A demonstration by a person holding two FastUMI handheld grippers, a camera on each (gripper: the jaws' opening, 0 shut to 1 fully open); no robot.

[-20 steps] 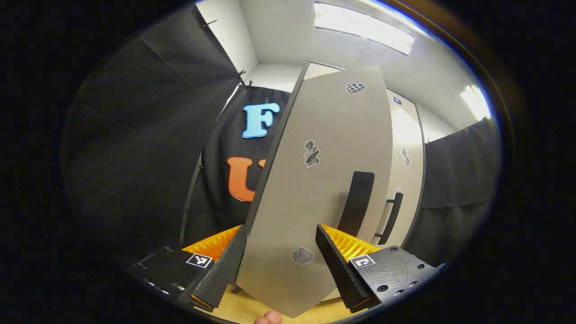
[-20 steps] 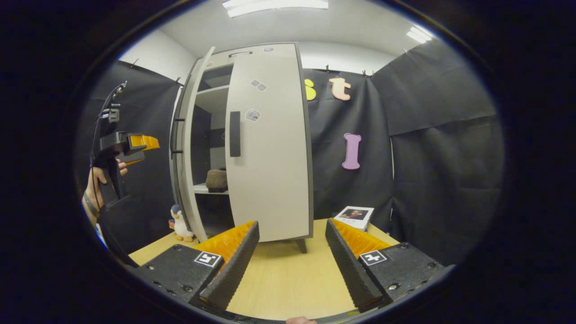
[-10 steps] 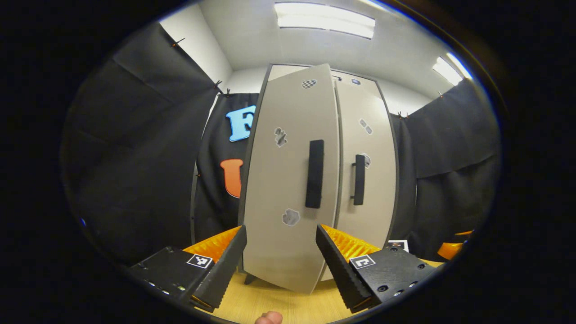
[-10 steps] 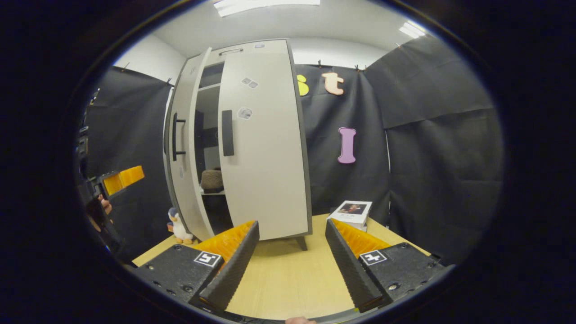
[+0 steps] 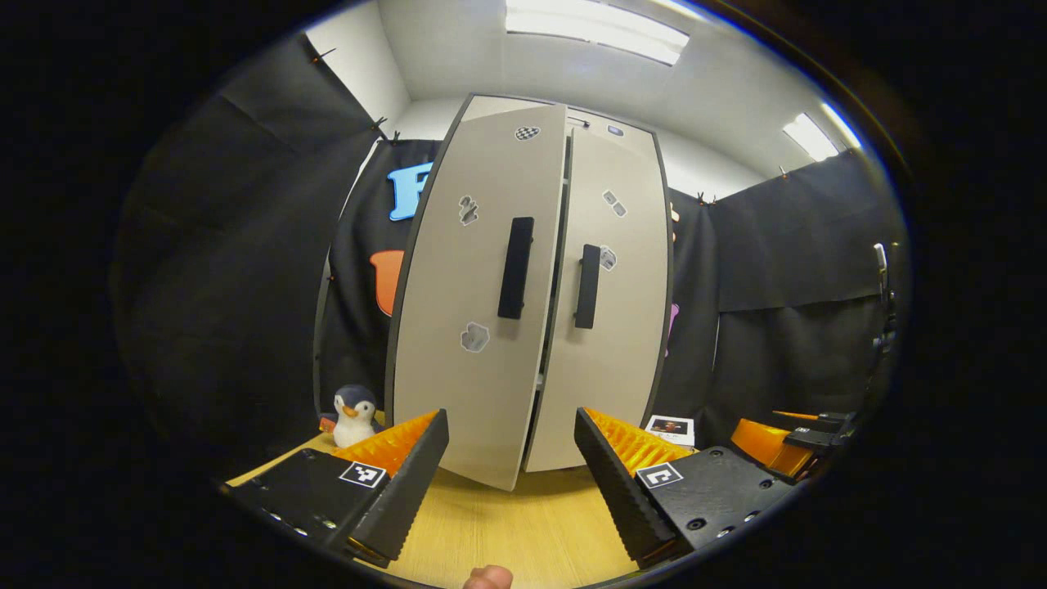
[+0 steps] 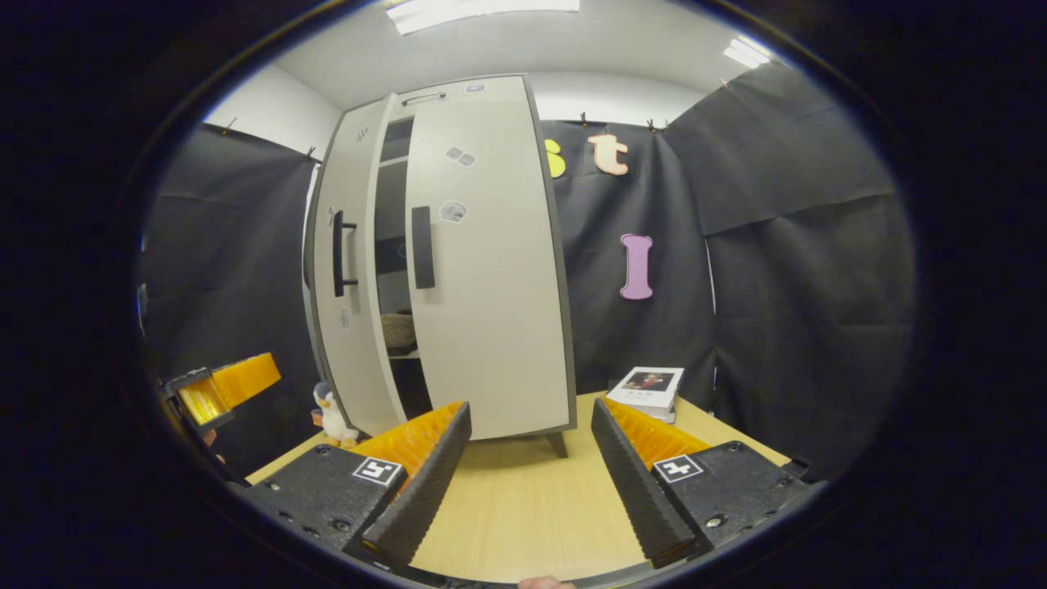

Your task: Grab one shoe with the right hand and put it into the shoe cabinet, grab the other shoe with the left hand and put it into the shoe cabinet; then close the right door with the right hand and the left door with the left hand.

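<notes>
The tall pale shoe cabinet [image 5: 532, 311] stands on the wooden table. Its left door [image 5: 470, 303] is nearly shut, a narrow gap left beside the right door [image 5: 609, 303]. From the right gripper view the left door [image 6: 348, 270] stands slightly ajar, and a brown shoe [image 6: 398, 331] sits on a shelf in the gap. The right door [image 6: 491, 278] is shut. My left gripper [image 5: 511, 462] is open, held back from the doors with nothing between its fingers. My right gripper [image 6: 530, 458] is open too, low over the table in front of the cabinet.
A toy penguin [image 5: 354, 406] stands left of the cabinet on the table [image 6: 523, 507]. A white book [image 6: 650, 386] lies at the cabinet's right. The other gripper [image 5: 777, 442] shows at the far right of the left gripper view. Black cloth walls surround the booth.
The left door has swung from wide open to nearly shut. My left gripper has drawn back from the door. The right gripper has hardly moved.
</notes>
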